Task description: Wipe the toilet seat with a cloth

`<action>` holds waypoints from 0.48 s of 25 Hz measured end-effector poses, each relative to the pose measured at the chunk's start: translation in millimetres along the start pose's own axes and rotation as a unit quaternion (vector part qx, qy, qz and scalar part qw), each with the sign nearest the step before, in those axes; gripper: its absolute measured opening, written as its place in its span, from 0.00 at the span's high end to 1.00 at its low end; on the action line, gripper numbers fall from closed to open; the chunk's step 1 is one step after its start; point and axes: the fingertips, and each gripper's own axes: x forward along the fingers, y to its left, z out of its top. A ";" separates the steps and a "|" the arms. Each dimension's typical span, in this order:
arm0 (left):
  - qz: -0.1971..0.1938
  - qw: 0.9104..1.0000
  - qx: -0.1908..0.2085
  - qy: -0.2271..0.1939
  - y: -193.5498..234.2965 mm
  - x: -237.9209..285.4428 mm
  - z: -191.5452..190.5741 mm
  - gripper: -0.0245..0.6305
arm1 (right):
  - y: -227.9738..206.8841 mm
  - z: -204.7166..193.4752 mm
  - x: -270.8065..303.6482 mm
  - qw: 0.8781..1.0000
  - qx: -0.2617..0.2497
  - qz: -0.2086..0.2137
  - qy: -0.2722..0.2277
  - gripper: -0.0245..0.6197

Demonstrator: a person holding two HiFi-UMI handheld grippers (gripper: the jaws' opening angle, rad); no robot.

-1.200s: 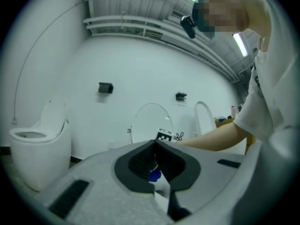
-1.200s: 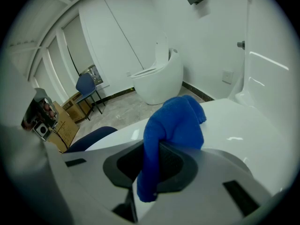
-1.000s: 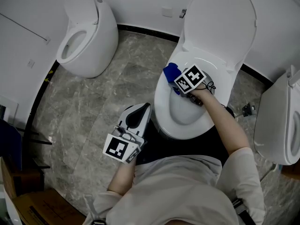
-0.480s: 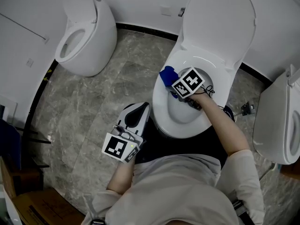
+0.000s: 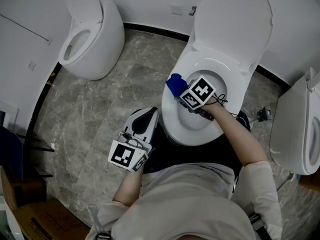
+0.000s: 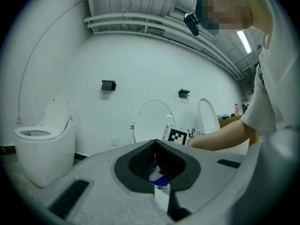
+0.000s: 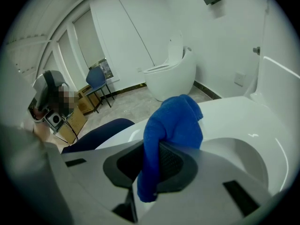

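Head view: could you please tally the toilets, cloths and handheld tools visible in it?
Toilets: 3, left toilet, middle toilet, right toilet
Blue cloth: 1
Tools: 2, left tool, right tool
Total: 6

— What is the blue cloth (image 7: 174,123) made of?

— A soft, fuzzy textile, matt, something like terry. The white toilet seat (image 5: 170,111) is smooth and glossy; plastic or ceramic, I cannot tell which.

— And the right gripper (image 7: 152,149)?

— Its shell looks like light grey plastic, matt and slightly grainy. The black pads (image 7: 172,166) have a fine ribbed surface that looks like rubber. The left gripper (image 6: 155,149) has the same finish.

— The floor?

— The grey stone floor (image 5: 100,114) is veined like marble, with a weak shine.
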 end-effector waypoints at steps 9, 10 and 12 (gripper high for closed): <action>-0.002 1.000 0.001 0.000 -0.3 2.8 -0.1 0.95 | 20.5 -5.7 -1.8 1.000 -0.009 0.018 0.002 0.88; -0.001 1.000 0.001 0.000 0.1 2.3 -0.6 0.95 | 22.7 -6.6 -2.0 1.000 -0.010 0.020 0.003 0.88; 0.001 1.000 -0.001 0.001 1.8 1.2 -2.2 0.95 | 26.6 -7.8 -2.5 1.000 -0.012 0.024 0.004 0.88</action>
